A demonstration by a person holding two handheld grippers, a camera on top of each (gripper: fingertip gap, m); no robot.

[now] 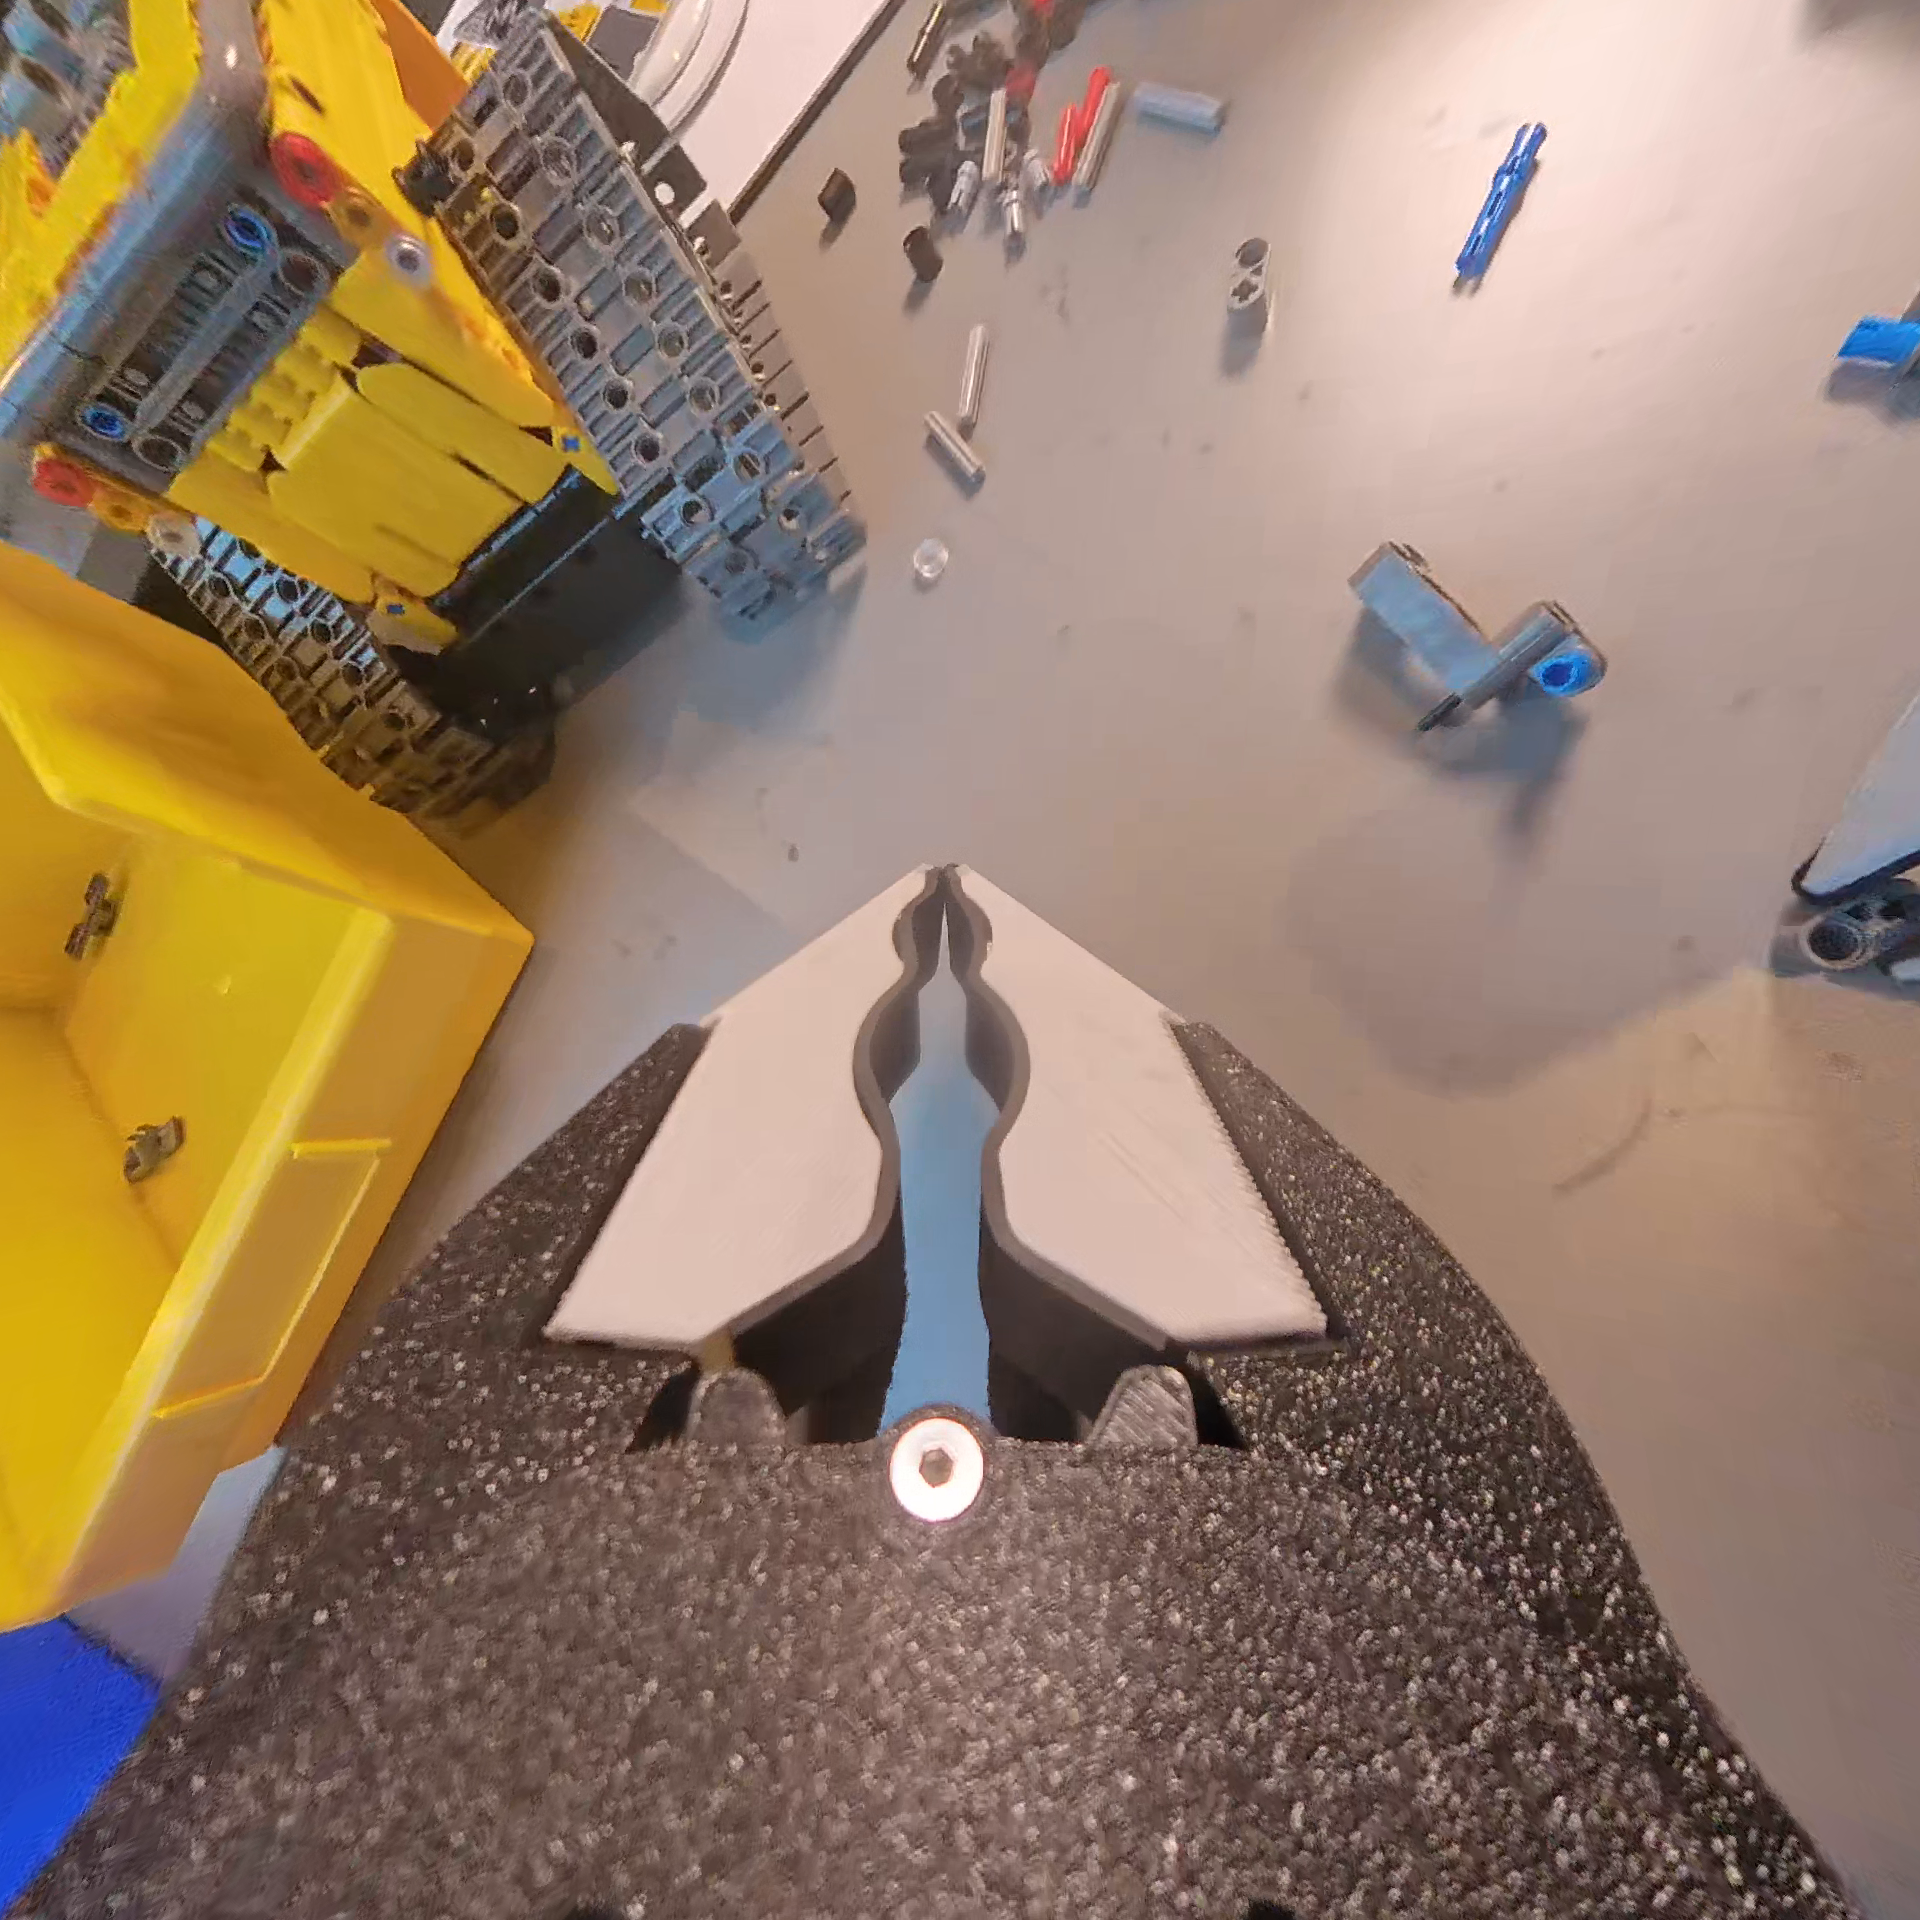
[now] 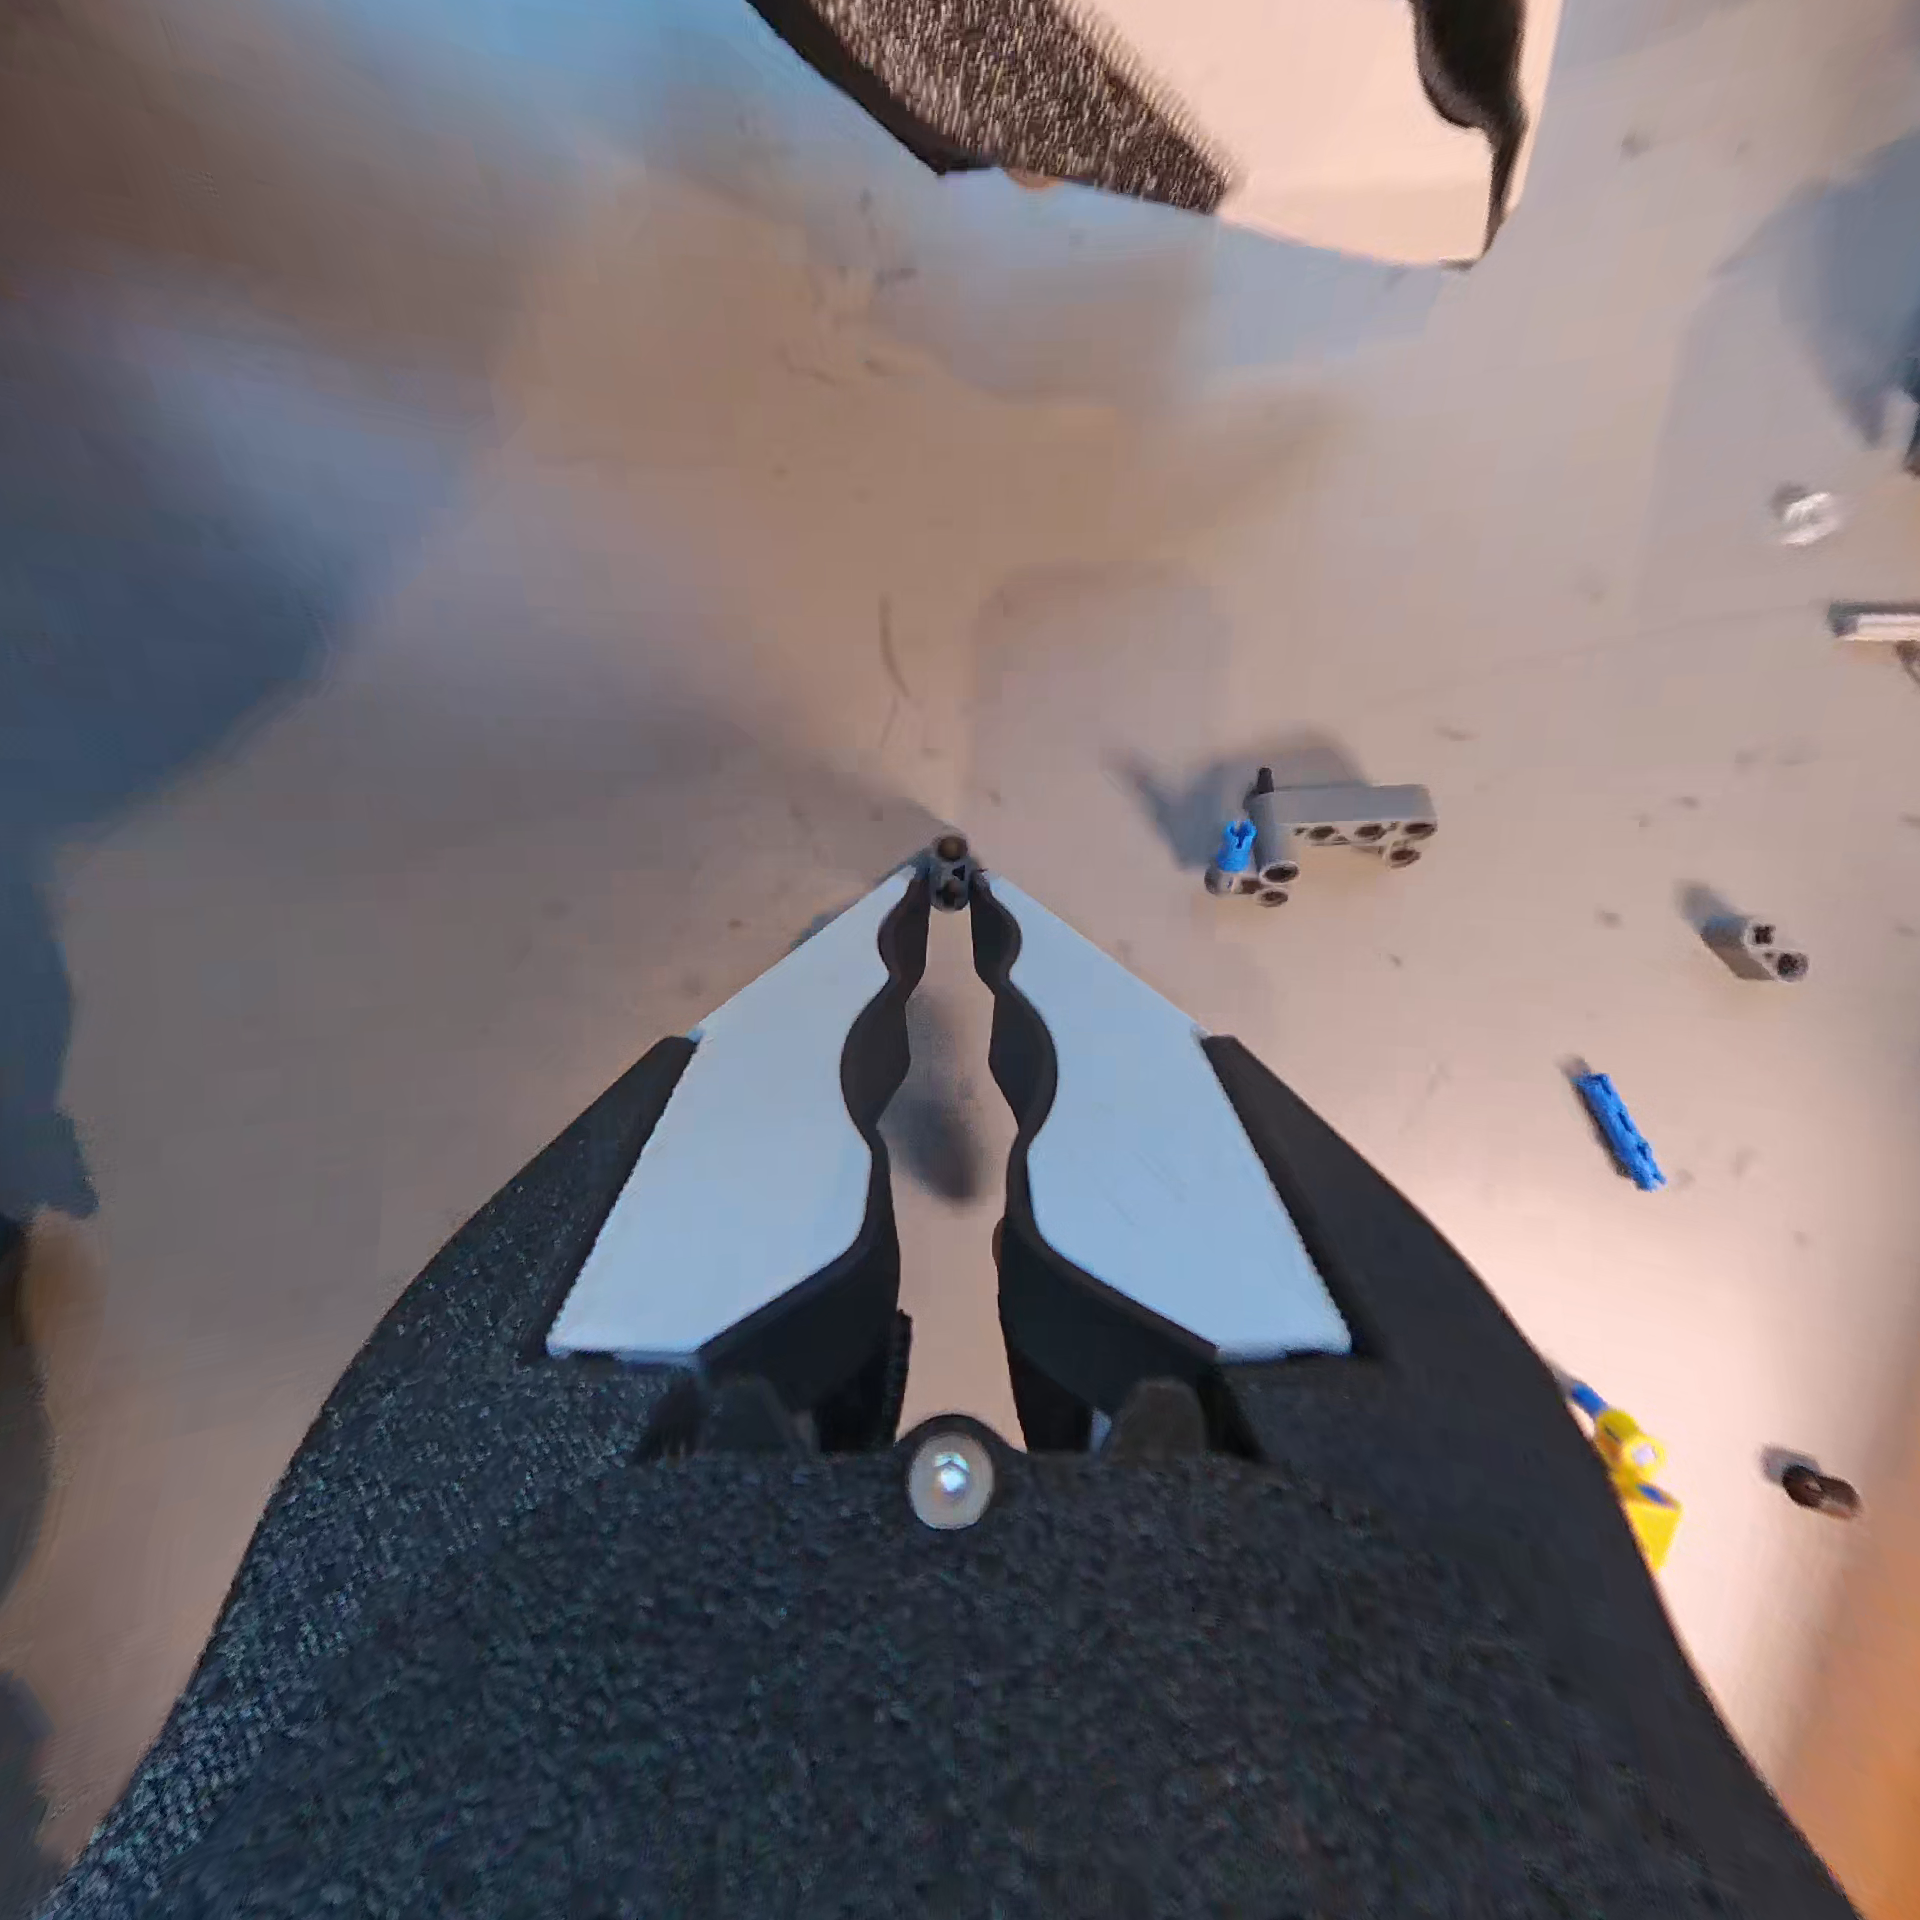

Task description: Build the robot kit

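Note:
My left gripper (image 1: 945, 873) is shut and empty, its tips touching above the bare grey table (image 1: 1143, 935). A yellow and grey brick-built vehicle model (image 1: 395, 364) stands to its upper left. A grey angled beam with a blue pin (image 1: 1475, 644) lies to its right. My right gripper (image 2: 950, 885) is shut on a small grey connector piece (image 2: 950, 875), held above the table. The grey angled beam with the blue pin also shows in the right wrist view (image 2: 1320, 836), to the right of the tips. The other gripper's black body (image 2: 1039, 94) shows at the top.
A yellow bin (image 1: 208, 1039) with small dark parts stands at the left. Loose pins and axles (image 1: 997, 135) lie at the back, with a blue axle (image 1: 1496, 197). In the right wrist view a blue piece (image 2: 1621, 1132), a grey connector (image 2: 1756, 948) and a yellow part (image 2: 1636, 1475) lie right.

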